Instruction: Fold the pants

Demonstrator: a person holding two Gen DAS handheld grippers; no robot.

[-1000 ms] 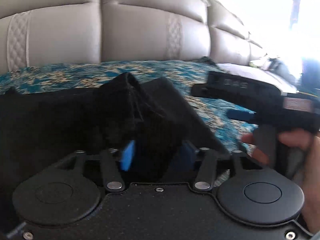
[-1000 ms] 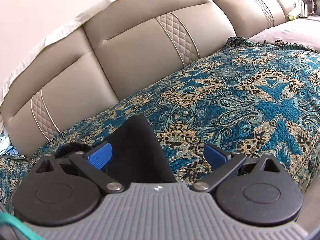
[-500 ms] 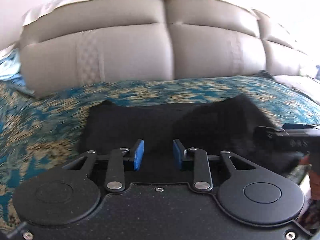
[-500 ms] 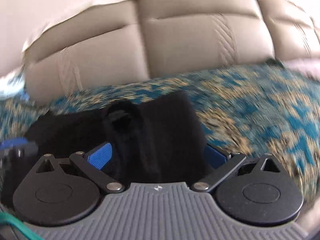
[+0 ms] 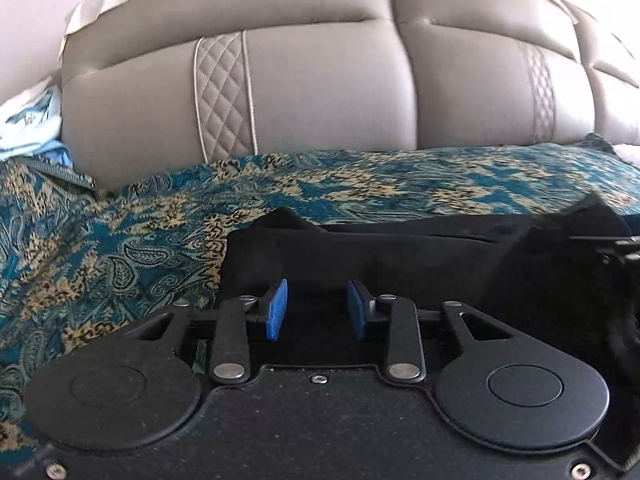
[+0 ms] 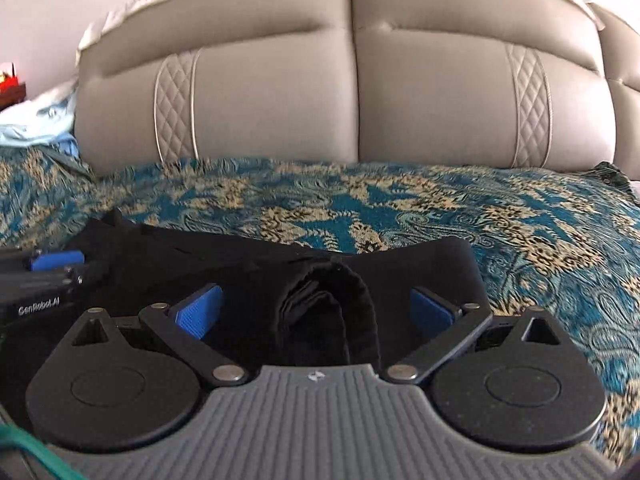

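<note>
Sofa back: grey-beige leather, padded panels with quilted diamond strips; rises behind the throw across both views.
Throw: teal, tan and black paisley cloth, spread over the seat at the foot of the sofa back; the landmark for the entries below.
Pants: black, lying on the throw, nearer the cameras than the sofa back. In the left wrist view they run as a low flat band from mid-frame to the right edge, with a raised corner at the band's left end. In the right wrist view they cover the near left part of the throw, and a thick rolled or folded edge of the cloth stands up in the middle.
Pale blue cloth: bunched at the far left end of the throw, against the sofa back.
Left gripper: black body, blue pads; held low over the pants near their left end. Jaws narrowly parted with a clear gap between the pads; nothing is pinched. Whether the pads touch the cloth beneath cannot be told. Seen also at the left edge of the right wrist view.
Right gripper: grey ribbed body, black arms, blue pads; over the pants at their right end on the throw. Jaws spread wide, the rolled edge of cloth standing between them and clear of both pads.
</note>
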